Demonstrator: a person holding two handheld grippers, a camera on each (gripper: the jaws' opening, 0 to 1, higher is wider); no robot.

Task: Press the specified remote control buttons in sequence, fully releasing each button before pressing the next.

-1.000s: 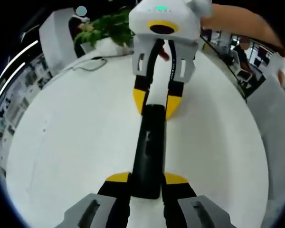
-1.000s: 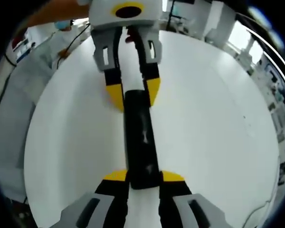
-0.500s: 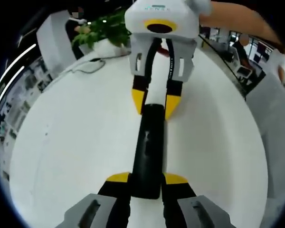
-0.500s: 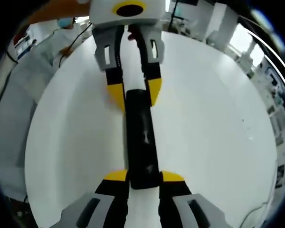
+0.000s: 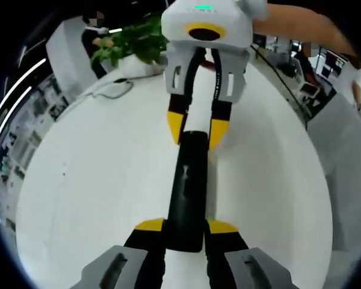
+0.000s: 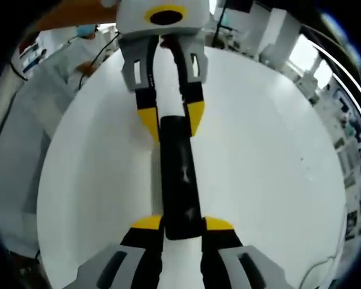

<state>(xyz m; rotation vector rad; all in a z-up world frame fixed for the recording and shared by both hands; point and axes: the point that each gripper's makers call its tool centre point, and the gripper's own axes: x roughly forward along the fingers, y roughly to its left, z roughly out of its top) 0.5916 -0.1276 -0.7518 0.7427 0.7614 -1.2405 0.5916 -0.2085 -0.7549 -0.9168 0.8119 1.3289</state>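
The two grippers face each other in one straight line over the table. The left gripper (image 5: 186, 227) has its yellow-tipped jaws closed against the near end of the remote control (image 5: 188, 188). The right gripper (image 6: 182, 225) clamps the opposite end the same way, jaws level and pressed to both sides. A bare forearm (image 5: 301, 27) reaches in behind the right gripper's white housing.
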